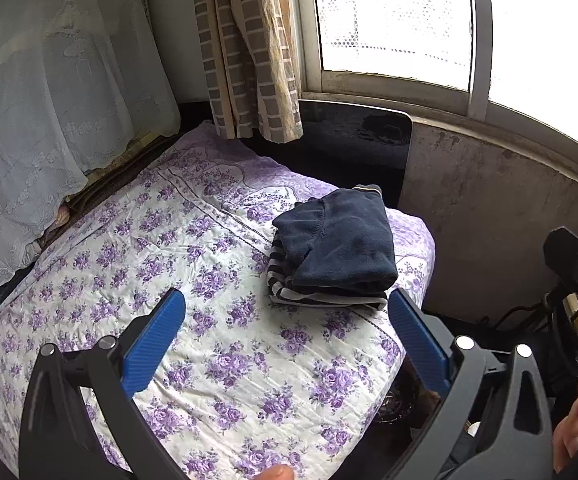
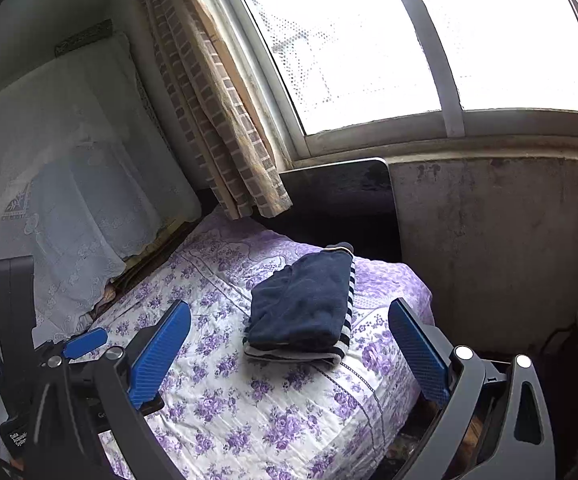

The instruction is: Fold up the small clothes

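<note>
A folded stack of small clothes (image 1: 331, 250) lies on the bed (image 1: 217, 340), near its far right corner below the window (image 1: 393, 20): a dark navy knit piece on top, a black-and-white striped piece beneath, its edges showing along the left and front sides. Both tools hover short of it. The left hand-held gripper (image 1: 287, 320) has its blue pads spread wide with nothing between them, and the right hand-held gripper (image 2: 289, 326) is likewise spread wide and empty, the stack lying beyond its fingertips.

The clothes look light, soft and limp (the navy one seems a thick, fleecy knit), so they should sag and unfold if lifted by a single layer. Judging from the neat edges, the folding looks largely done. To move the stack, the safest hold would probably be at the front edge, pinching through all layers at once, one tool at each front corner. The flowered sheet could get caught in a low pinch.
</note>
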Demonstrator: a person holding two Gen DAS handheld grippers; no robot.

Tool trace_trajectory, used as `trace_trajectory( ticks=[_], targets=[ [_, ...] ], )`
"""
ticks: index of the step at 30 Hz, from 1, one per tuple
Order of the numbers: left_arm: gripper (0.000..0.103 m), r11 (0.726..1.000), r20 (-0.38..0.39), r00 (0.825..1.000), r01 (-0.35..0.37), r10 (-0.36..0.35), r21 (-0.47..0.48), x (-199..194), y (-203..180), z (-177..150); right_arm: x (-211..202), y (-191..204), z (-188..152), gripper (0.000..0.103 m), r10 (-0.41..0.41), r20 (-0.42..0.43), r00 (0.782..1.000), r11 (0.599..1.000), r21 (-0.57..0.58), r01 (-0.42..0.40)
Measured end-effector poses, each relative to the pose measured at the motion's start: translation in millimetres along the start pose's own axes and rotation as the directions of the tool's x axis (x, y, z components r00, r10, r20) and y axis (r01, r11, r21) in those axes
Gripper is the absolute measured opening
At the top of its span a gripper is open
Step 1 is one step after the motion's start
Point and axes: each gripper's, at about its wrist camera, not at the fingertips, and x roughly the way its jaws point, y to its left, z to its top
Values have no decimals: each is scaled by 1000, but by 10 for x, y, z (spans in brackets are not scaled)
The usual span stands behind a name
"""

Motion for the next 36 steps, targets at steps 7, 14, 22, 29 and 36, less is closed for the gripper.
trace_trajectory(
  ticks=[7, 14, 22, 29, 36],
  targets=[
    [98, 1000, -7, 1000, -16, 16, 15, 7, -73, -10, 41, -118, -29, 99, 5, -49, 999, 997, 71, -1],
    [98, 1000, -4, 1000, -21, 21, 12, -2, -65, -3, 66, 23, -20, 99, 8, -55, 998, 1000, -1, -8],
    [98, 1000, -5, 1000, -25, 25, 12, 6, -71, 4, 91, 22, -12, 99, 8, -63, 998, 1000, -5, -9],
    [98, 1000, -16, 1000, -18, 18, 11, 28, -73, -11, 127, 37, -20, 99, 11, -71, 997, 1000, -9, -11],
    [98, 1000, -32, 999, -8, 8, 2, 87, -59, -19, 154, 34, -30, 99, 8, -77, 997, 1000, -5, -8]
  ],
)
